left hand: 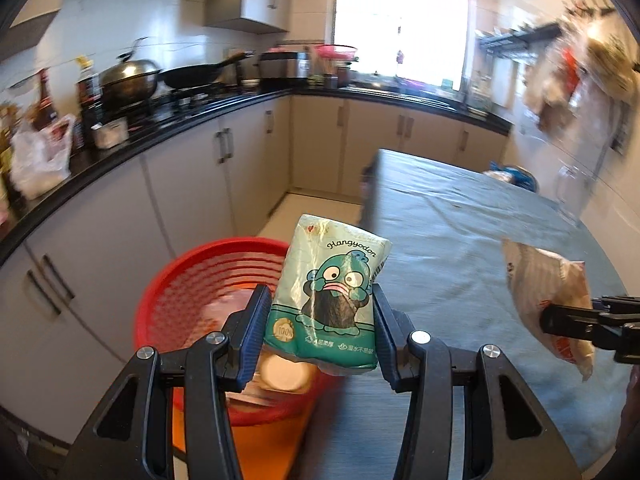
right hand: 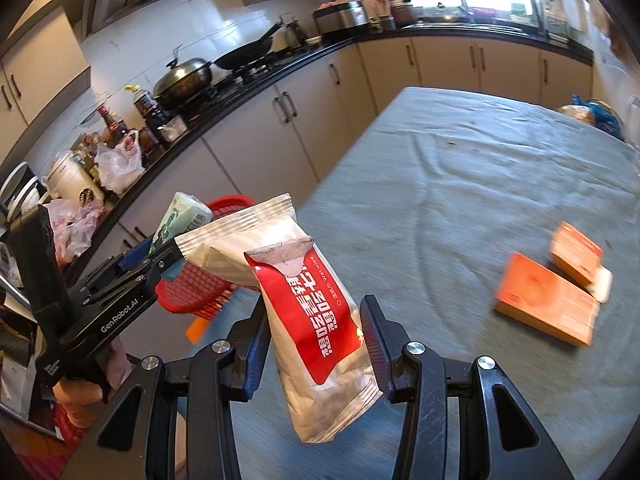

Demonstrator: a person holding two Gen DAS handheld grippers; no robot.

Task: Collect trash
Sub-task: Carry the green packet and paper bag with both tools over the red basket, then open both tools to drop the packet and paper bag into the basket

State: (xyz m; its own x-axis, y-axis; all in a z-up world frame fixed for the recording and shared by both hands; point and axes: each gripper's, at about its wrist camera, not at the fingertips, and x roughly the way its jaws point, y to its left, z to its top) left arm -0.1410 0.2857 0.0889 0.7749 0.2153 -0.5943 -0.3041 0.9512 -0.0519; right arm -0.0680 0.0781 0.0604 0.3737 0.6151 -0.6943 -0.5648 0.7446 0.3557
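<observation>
My left gripper (left hand: pixel 320 304) is shut on a green tissue pack (left hand: pixel 328 292) with a cartoon fish, held in the air beside and just above the red mesh basket (left hand: pixel 208 276) on the floor left of the table. My right gripper (right hand: pixel 316 320) is shut on a red and white wet-wipe packet (right hand: pixel 316 312), held above the table's left edge. The packet also shows in the left wrist view (left hand: pixel 548 300) at the right. The left gripper (right hand: pixel 160 256) with the tissue pack (right hand: pixel 180 216) shows in the right wrist view, over the basket (right hand: pixel 200 284).
A table with a grey-blue cloth (right hand: pixel 480 176) holds two orange boxes (right hand: pixel 548 304) and a white object at the right, and a blue bag (right hand: pixel 600 116) at the far end. A black kitchen counter (left hand: pixel 120 148) with pots and bottles runs along the left.
</observation>
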